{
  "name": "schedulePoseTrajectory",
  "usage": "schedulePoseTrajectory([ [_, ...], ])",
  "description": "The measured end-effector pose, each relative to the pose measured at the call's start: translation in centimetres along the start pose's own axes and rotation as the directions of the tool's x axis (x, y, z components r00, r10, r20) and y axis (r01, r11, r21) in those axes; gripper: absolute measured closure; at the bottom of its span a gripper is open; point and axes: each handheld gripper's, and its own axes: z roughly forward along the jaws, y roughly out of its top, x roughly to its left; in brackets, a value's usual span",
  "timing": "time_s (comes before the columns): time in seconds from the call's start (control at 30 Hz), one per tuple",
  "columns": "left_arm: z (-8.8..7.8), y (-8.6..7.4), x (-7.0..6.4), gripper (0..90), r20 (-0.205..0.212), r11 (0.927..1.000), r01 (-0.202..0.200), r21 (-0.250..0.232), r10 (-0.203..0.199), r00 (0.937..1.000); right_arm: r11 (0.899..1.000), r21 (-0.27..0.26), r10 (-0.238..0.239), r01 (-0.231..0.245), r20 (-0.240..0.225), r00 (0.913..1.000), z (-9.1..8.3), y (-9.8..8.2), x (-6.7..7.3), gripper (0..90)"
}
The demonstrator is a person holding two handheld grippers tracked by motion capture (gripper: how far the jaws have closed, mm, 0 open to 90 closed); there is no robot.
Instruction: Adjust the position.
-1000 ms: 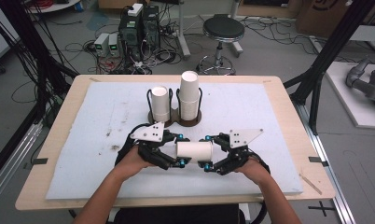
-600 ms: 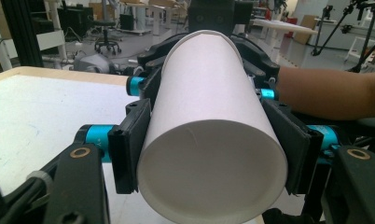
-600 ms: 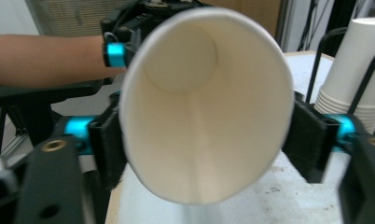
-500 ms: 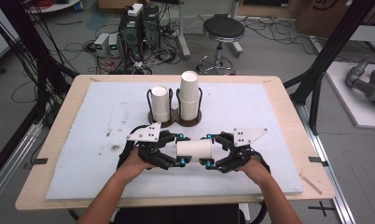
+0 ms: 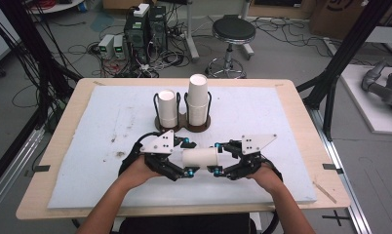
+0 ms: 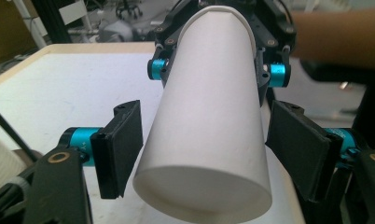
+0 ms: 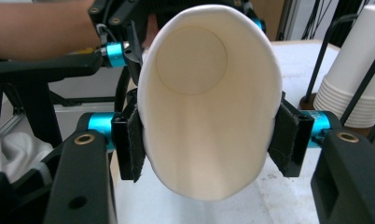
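The right tongs [image 7: 206, 135] squeeze the rim of a white paper cup [image 5: 200, 158], flattening its mouth oval. The left tongs [image 6: 209, 149], just opened, flank the cup's base without touching. The cup lies level above the table's [image 5: 52, 207] near edge.

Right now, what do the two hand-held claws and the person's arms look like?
Both the left claw and the right claw are black frames with turquoise metal fittings at the joints and flat black pads. Each carries a grey three-cornered plate on top, dotted with small holes. A black cable trails back. The forearms are bare, with no sleeves.
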Motion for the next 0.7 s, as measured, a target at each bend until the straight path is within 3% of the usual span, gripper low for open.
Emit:
schedulePoseTrajectory([
  [0.1, 0.2, 0.3, -0.1, 26.9, -0.003, 0.9989, -0.029, 0.037, 0.029, 0.9996, 1.0, 0.021, 0.016, -0.015, -0.003, 0.9999, 0.2, -0.1, -0.1, 39.4],
  [0.47, 1.0, -0.7, 0.3, 36.4, 0.051, 0.9991, -0.005, 0.042, 0.003, 0.9987, 0.999, 0.03, 0.031, -0.031, -0.021, 0.9993, 0.2, 0.0, -0.1, 40.4],
  [0.6, 1.1, -1.1, 0.3, 37.7, 0.07, 0.9995, 0.03, 0.01, -0.031, 0.9971, 0.999, 0.012, 0.041, -0.04, -0.031, 0.9987, 0.1, 0.0, -0.1, 39.4],
  [0.7, 1.2, -1.8, 0.4, 37.7, 0.083, 0.9952, 0.087, -0.044, -0.083, 0.993, 0.997, -0.008, 0.071, -0.071, -0.034, 0.9969, 0.1, 0.0, -0.2, 36.8],
])
